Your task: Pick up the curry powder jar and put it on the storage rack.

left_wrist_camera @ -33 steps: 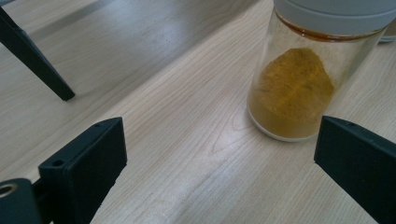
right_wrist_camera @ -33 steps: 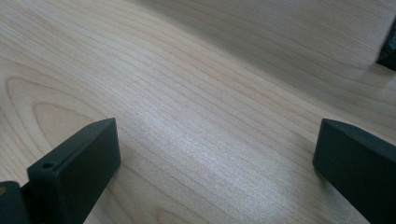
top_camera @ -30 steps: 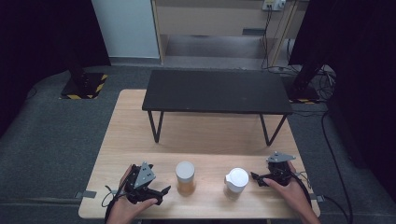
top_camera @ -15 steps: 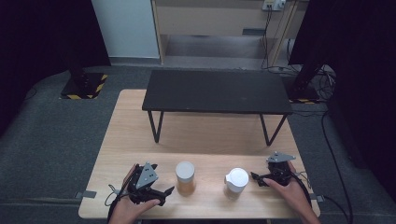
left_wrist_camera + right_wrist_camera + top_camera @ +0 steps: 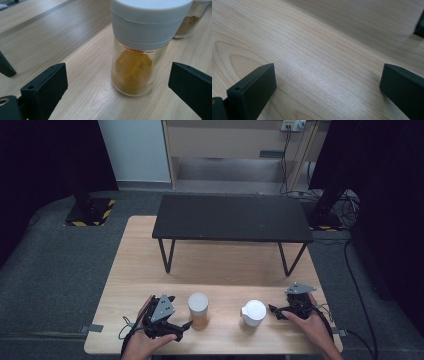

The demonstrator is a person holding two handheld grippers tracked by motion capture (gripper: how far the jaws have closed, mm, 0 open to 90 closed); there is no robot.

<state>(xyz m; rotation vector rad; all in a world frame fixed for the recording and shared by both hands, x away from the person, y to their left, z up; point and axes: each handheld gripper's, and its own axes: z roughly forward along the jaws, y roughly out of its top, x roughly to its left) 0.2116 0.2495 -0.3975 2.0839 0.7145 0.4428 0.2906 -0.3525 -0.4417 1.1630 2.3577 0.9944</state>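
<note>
A glass jar of orange powder (image 5: 198, 312) with a white lid stands near the front of the wooden table (image 5: 225, 265). My left gripper (image 5: 180, 314) is just left of it, open. In the left gripper view that orange powder jar (image 5: 135, 65) stands a little ahead of the spread jaws, untouched. A second jar with a white lid (image 5: 252, 313) stands to the right, and its brownish contents (image 5: 186, 25) appear far off. My right gripper (image 5: 275, 312) lies just right of it, open, with bare wood between its jaws (image 5: 328, 77).
A low black table (image 5: 232, 217) stands on the far half of the wooden table, its legs (image 5: 166, 257) coming down mid-table. Grey floor surrounds the table, and cables (image 5: 345, 200) lie at the back right.
My left gripper has crept slightly right toward the orange powder jar. The right gripper and both jars have stayed where they were.
</note>
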